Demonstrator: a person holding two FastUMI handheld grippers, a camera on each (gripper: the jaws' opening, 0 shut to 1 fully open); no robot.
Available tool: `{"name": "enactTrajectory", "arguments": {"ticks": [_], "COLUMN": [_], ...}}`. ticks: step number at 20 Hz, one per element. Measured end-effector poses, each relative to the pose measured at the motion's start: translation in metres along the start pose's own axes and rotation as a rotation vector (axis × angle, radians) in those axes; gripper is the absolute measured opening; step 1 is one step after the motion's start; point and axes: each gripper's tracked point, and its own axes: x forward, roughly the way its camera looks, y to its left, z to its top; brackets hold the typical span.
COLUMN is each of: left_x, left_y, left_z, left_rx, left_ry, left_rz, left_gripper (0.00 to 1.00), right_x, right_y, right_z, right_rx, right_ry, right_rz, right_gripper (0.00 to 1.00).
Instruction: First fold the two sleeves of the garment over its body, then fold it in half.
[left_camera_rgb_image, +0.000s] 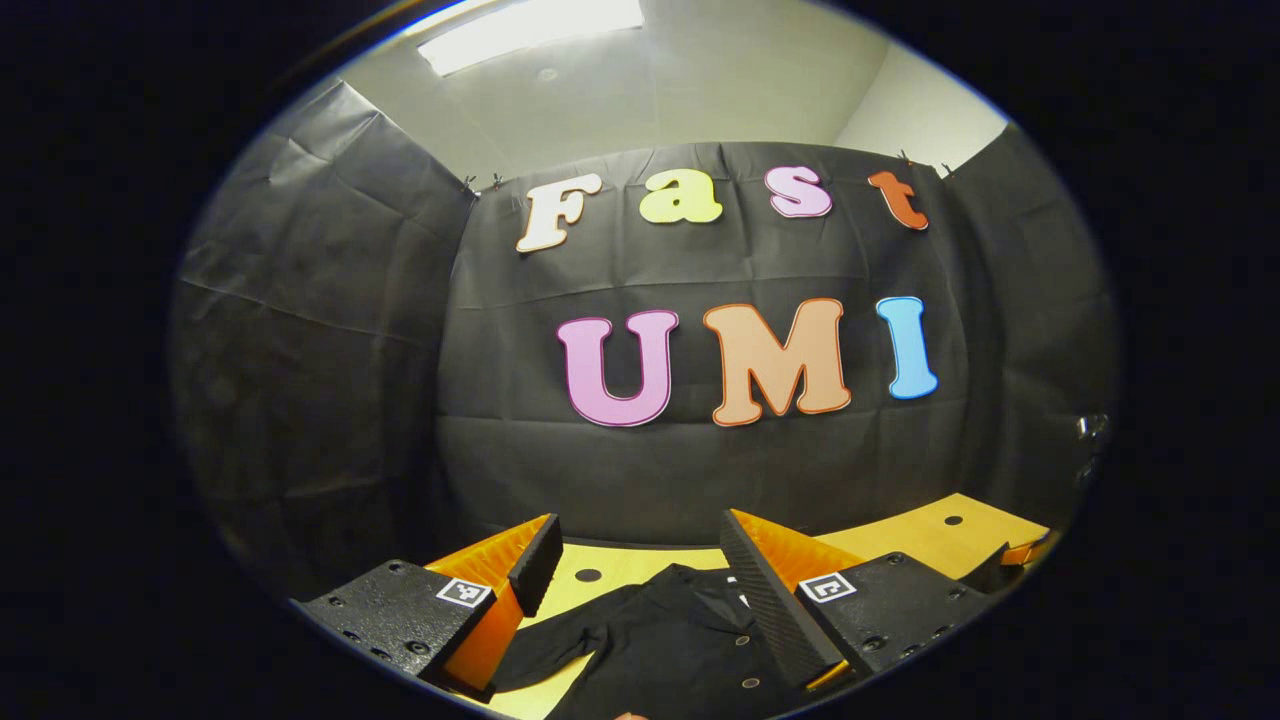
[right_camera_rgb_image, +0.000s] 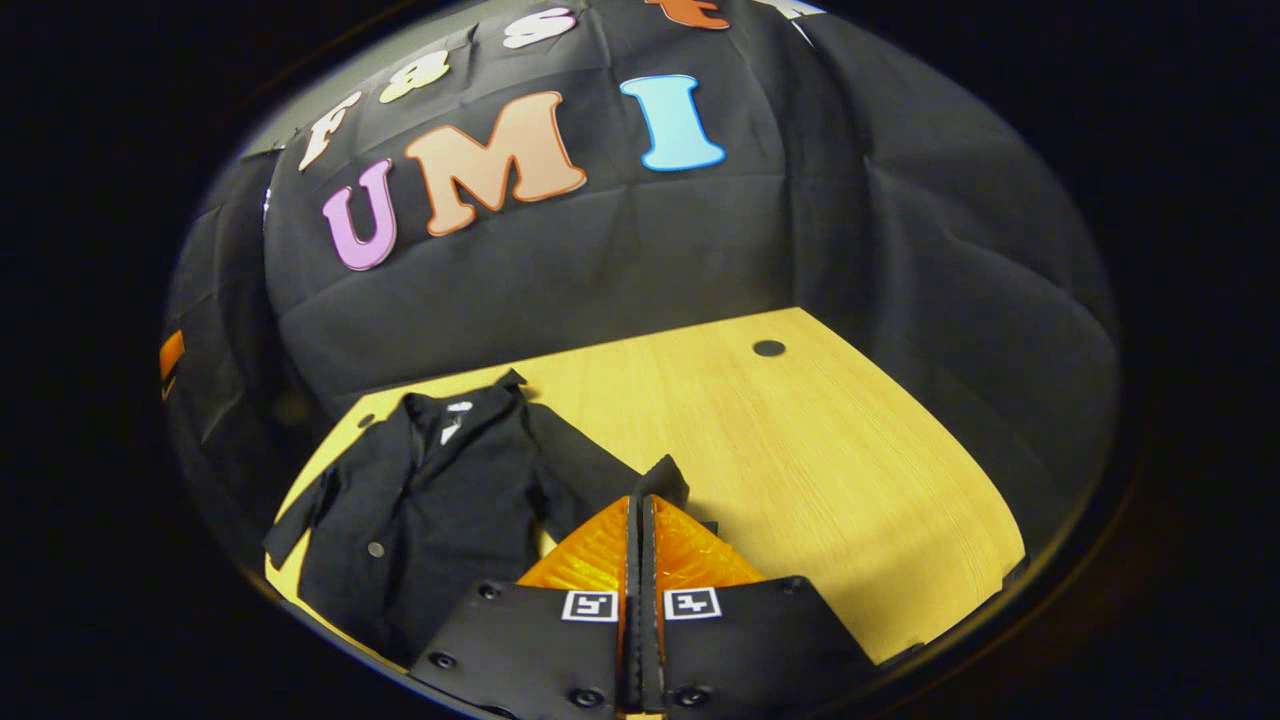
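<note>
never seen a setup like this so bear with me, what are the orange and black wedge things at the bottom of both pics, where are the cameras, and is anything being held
The wedges are fingers of two hand-held grippers, each carrying its own fisheye camera that looks forward along its fingers. In the left gripper view, the left gripper has its orange, black-padded fingers spread wide apart, holding nothing. In the right gripper view, the right gripper has its fingers pressed together, right at the cuff of one sleeve; whether cloth is pinched between them cannot be told. On the yellow wooden table lies a black buttoned jacket, front up, collar toward the cloth wall. Its other sleeve lies spread out to the side, so no fold is done yet.
</note>
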Motion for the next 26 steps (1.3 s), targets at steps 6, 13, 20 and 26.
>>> {"name": "enactTrajectory", "arguments": {"ticks": [6, 13, 20, 26], "left_x": [0.0, -0.011, -0.022, -0.025], "left_y": [0.049, 0.133, 0.195, 0.233], "left_z": [-0.005, -0.016, -0.035, -0.05], "left_rx": [-0.031, -0.06, -0.067, -0.047], "left_ry": [-0.001, 0.002, 0.033, 0.068], "left_rz": [0.021, 0.115, 0.2, 0.237], "left_gripper": [0.99, 0.99, 0.95, 0.95], "right_x": [0.011, 0.043, 0.101, 0.147], "right_y": [0.104, 0.242, 0.338, 0.389], "right_z": [0.054, 0.068, 0.036, -0.018], "right_rx": [-0.09, -0.213, -0.308, -0.364], "right_ry": [-0.08, -0.089, 0.004, 0.119], "right_rz": [0.098, 0.237, 0.315, 0.336], "right_gripper": [0.01, 0.02, 0.02, 0.02]}}
